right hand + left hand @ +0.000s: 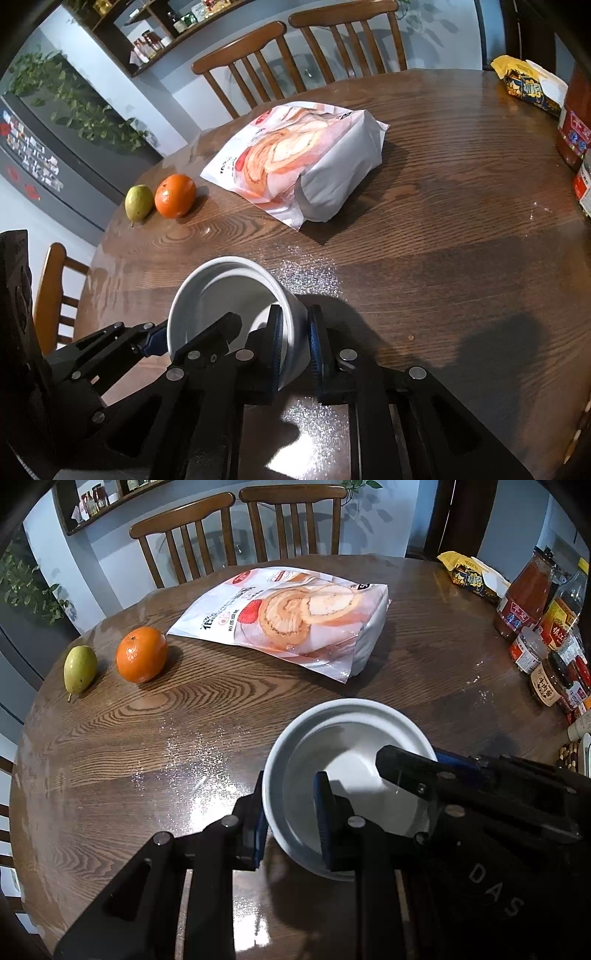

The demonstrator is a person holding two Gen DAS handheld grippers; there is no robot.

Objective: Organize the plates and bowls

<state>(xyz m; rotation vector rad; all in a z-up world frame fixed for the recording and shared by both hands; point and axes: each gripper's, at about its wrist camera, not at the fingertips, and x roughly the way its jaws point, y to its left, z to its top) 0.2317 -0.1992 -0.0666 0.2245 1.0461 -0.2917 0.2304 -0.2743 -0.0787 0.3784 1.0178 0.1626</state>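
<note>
A white bowl (347, 768) sits near the front of the round wooden table (155, 746); it also shows in the right wrist view (229, 295). My left gripper (291, 819) is shut on the bowl's left wall, one finger inside and one outside. My right gripper (295, 339) is shut on the bowl's right wall the same way. The right gripper's fingers (417, 771) reach over the bowl's right rim in the left wrist view. The left gripper's fingers (147, 338) touch the bowl's left side in the right wrist view.
A pink bag of roll cake (291, 620) lies mid-table. An orange (142, 654) and a green pear (80, 668) sit at the left. Sauce bottles and jars (535, 627) crowd the right edge, with a yellow snack pack (469, 576) behind. Two chairs (236, 535) stand at the far side.
</note>
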